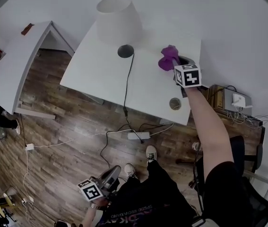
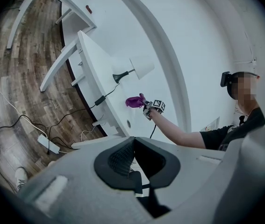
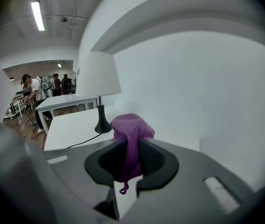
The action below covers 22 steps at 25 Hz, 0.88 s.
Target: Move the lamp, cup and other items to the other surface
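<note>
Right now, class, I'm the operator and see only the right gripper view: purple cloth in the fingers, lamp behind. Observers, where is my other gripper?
Observer: The left gripper hangs low beside the person's legs, over the wooden floor, holding nothing.
Operator: Where does the lamp's cord end?
Observer: From the lamp the cord drops off the white table's near edge toward a power strip on the floor.
Operator: Anything else on the table?
Observer: A small round fitting is set in the tabletop near its near edge.
</note>
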Tool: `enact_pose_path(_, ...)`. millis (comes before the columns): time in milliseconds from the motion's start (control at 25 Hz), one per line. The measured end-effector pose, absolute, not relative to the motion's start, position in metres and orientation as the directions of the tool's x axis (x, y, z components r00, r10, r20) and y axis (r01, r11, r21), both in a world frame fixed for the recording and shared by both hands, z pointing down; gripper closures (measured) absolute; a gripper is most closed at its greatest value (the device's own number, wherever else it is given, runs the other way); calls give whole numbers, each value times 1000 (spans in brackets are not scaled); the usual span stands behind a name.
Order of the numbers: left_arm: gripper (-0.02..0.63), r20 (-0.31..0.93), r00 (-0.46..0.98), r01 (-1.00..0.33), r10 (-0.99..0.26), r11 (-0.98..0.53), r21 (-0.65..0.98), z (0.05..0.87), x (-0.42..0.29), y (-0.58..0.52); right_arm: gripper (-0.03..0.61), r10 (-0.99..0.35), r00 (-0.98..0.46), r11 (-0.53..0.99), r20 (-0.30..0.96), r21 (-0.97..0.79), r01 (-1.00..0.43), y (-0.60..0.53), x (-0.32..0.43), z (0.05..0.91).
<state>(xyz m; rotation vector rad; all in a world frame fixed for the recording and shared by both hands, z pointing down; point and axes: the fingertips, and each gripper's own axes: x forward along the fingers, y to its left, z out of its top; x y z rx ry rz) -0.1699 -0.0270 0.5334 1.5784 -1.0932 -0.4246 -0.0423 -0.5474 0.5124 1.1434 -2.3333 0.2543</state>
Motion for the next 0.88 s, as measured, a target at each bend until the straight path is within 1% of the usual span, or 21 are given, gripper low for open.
enact_pose_path(360, 617, 199, 563, -409, -802, -61, 911, 515, -183, -25, 517, -745, -511, 594, 429, 77, -801, -501, -23, 443)
enact_pose_path(880, 617, 115, 659, -367, -744, -184, 912, 495, -191, -14, 517, -825, -457, 513, 332, 102, -852, -422, 21, 373)
